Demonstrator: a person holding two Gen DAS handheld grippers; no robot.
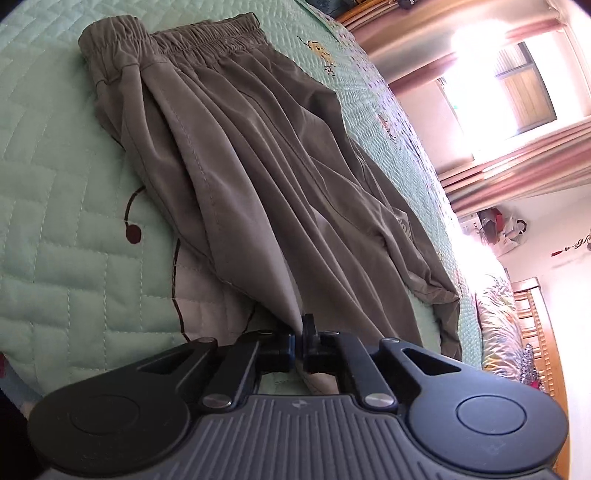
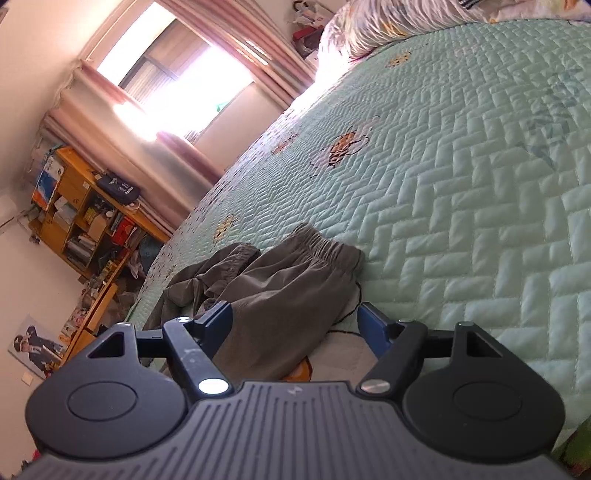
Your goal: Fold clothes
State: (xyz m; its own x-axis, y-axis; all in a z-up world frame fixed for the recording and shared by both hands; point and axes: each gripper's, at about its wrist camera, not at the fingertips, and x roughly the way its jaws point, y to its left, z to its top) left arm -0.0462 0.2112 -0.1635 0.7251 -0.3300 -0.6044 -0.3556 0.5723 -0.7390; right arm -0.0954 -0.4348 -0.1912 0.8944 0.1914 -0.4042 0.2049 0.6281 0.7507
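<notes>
A pair of olive-grey shorts (image 1: 258, 166) lies on a mint-green quilted bedspread (image 1: 55, 240), its elastic waistband at the far end and the legs running toward me. My left gripper (image 1: 299, 328) is shut on the near hem of the shorts, and the cloth is drawn into a taut fold at the pads. In the right wrist view the same shorts (image 2: 280, 295) lie rumpled with the waistband away from me. My right gripper (image 2: 295, 312) stands open just over the near part of the cloth, its blue-padded fingers (image 2: 371, 321) not pressing on it.
The bedspread (image 2: 461, 166) stretches wide to the right, printed with bees. Pillows (image 2: 388, 22) lie at the head of the bed by a wooden headboard (image 1: 535, 332). Beyond the bed's far edge are a bright curtained window (image 2: 177, 74) and a cluttered wooden shelf (image 2: 81, 206).
</notes>
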